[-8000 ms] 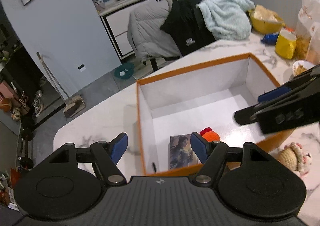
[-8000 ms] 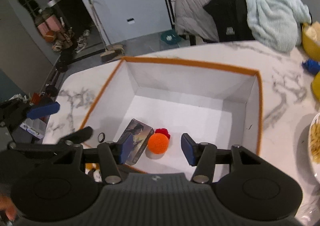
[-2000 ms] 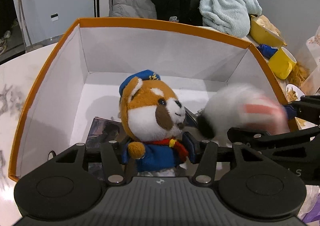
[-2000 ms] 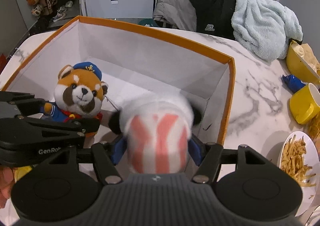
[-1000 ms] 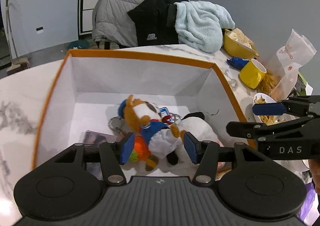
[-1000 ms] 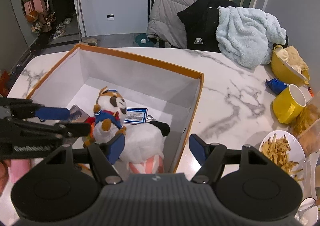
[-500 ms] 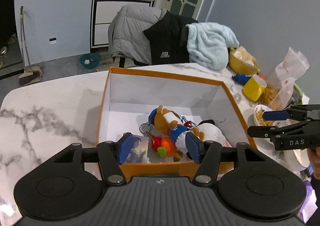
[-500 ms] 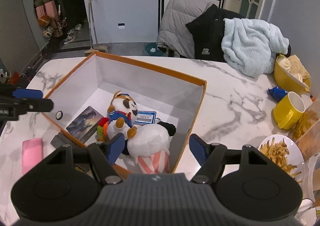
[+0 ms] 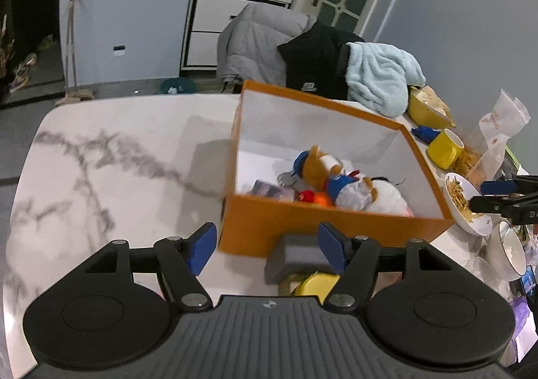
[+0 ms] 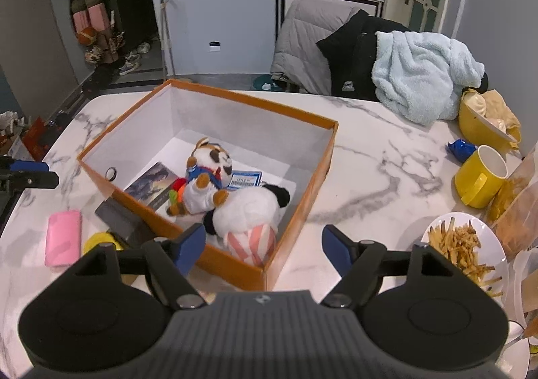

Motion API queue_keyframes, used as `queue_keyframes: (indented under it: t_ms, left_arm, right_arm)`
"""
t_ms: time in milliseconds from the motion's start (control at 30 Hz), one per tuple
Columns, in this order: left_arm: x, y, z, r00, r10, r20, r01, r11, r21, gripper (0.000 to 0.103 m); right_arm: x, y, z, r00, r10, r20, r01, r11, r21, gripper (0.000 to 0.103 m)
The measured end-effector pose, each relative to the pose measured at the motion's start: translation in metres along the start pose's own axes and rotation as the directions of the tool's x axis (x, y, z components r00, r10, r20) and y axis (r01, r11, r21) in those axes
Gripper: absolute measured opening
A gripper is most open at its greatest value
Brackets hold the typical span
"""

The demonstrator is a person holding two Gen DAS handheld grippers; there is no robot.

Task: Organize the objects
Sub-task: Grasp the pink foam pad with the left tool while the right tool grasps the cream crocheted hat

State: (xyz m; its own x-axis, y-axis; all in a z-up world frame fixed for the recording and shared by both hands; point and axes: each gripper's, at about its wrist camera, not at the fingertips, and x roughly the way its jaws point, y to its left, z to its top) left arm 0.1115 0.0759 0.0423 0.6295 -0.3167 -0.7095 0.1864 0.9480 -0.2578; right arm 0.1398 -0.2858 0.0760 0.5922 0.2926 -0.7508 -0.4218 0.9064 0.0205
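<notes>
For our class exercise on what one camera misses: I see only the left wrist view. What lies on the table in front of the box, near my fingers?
Observer: The right wrist view shows a pink case lying flat left of the orange box, which your view lacks.
Operator: Anything flat inside the box?
Observer: A blue-edged tag lies on the floor behind the red panda plush.
Operator: Is the right gripper holding something?
Observer: No; the right gripper is open and empty, above the striped panda plush.
</notes>
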Motion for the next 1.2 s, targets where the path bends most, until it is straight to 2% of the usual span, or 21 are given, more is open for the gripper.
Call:
queue_keyframes:
  t_ms: [200, 433, 633, 733, 900, 967, 1033, 1067, 1167, 1200]
  left_arm:
    - [0.008, 0.019, -0.029, 0.997, 0.059, -0.047, -0.06, 0.998, -0.019, 0.081]
    - [0.02, 0.047, -0.056, 0.988, 0.137, -0.075, -0.146, 0.98, -0.138, 0.081]
    - [0.029, 0.055, -0.071, 0.981, 0.146, -0.125, -0.164, 0.975, -0.15, 0.081]
    - [0.03, 0.054, -0.075, 0.982, 0.15, -0.114, -0.166, 0.975, -0.147, 0.087]
    - [0.034, 0.047, -0.077, 0.978, 0.182, -0.107, -0.193, 0.976, -0.104, 0.091]
    - [0.036, 0.044, -0.078, 0.97, 0.214, -0.113, -0.223, 0.972, -0.079, 0.091]
    - [0.04, 0.043, -0.08, 0.951, 0.272, -0.145, -0.284, 0.956, -0.067, 0.092]
    - [0.044, 0.047, -0.082, 0.944, 0.279, -0.173, -0.297, 0.951, -0.084, 0.095]
    - [0.045, 0.057, -0.088, 0.958, 0.231, -0.168, -0.261, 0.949, -0.179, 0.097]
    - [0.045, 0.056, -0.088, 0.957, 0.238, -0.164, -0.266, 0.948, -0.175, 0.097]
  right_arm:
    - [0.003, 0.007, -0.025, 0.999, 0.041, -0.031, -0.044, 0.995, -0.087, 0.079]
    - [0.027, 0.021, -0.059, 0.989, 0.057, -0.133, -0.08, 0.982, -0.174, 0.079]
    - [0.048, 0.027, -0.077, 0.979, 0.064, -0.195, -0.1, 0.978, -0.182, 0.079]
    - [0.058, 0.028, -0.081, 0.974, 0.084, -0.21, -0.122, 0.978, -0.172, 0.079]
    - [0.068, 0.029, -0.082, 0.968, 0.113, -0.224, -0.149, 0.977, -0.152, 0.079]
    - [0.072, 0.03, -0.084, 0.965, 0.124, -0.232, -0.161, 0.976, -0.146, 0.079]
    - [0.075, 0.032, -0.085, 0.962, 0.132, -0.239, -0.17, 0.975, -0.144, 0.079]
    - [0.076, 0.032, -0.086, 0.961, 0.137, -0.242, -0.175, 0.974, -0.144, 0.079]
    - [0.079, 0.034, -0.089, 0.959, 0.142, -0.245, -0.182, 0.972, -0.149, 0.081]
    - [0.08, 0.035, -0.089, 0.959, 0.142, -0.244, -0.182, 0.972, -0.151, 0.082]
